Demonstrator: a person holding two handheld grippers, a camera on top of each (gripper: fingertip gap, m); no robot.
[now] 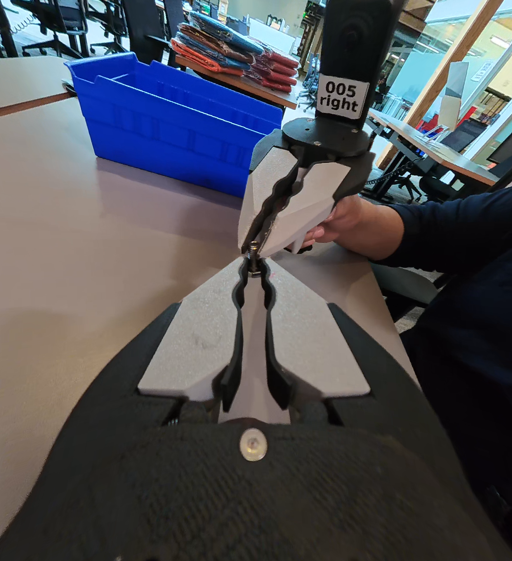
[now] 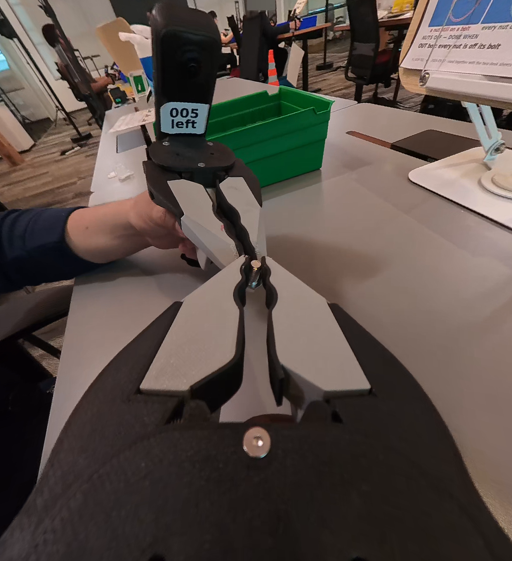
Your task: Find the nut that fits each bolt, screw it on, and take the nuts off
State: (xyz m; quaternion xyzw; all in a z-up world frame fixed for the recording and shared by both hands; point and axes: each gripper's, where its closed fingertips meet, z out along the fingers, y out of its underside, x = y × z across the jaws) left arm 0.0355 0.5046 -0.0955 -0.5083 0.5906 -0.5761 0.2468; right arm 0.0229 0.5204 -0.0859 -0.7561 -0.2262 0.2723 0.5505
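left gripper [image 1: 253, 267] pinching nut [image 1: 254, 273] (probably) | right gripper [image 2: 254, 273] tip-to-tip, pinching bolt [image 2: 254, 271]

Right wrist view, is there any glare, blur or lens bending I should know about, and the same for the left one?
Right wrist view: sharp on the bolt, soft sheen on the grey table, fisheye bowing toward the edges. Left wrist view: bolt crisp at centre, blue bin slightly soft, bright glazing at upper right; the table edge curves from the wide lens.
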